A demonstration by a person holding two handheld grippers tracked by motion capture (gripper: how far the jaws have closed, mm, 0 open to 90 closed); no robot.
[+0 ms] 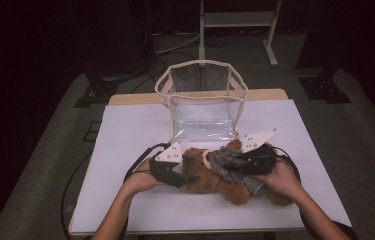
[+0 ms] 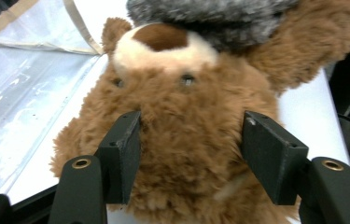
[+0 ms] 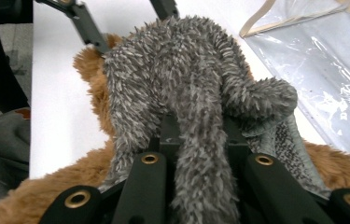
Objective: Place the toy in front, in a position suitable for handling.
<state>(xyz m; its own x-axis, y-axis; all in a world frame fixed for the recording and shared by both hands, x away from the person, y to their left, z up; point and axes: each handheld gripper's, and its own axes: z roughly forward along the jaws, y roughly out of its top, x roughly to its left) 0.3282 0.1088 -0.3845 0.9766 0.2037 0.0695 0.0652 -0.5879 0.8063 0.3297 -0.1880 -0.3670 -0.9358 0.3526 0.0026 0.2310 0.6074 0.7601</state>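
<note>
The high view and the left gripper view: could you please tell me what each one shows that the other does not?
High view alone: the clear bag standing open and upright behind the teddy bear, both hands, and the right gripper clamped on the grey fuzzy scarf.

Left gripper view alone: the bear's eyes and snout close up, and the left gripper with its jaws on either side of the bear's head, pressing into the fur.

Both: bear, scarf, bag, white table.

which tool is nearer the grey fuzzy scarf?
Right. The right tool is shut on the grey fuzzy scarf; the left tool sits at the teddy bear head, jaws either side of it.
</note>
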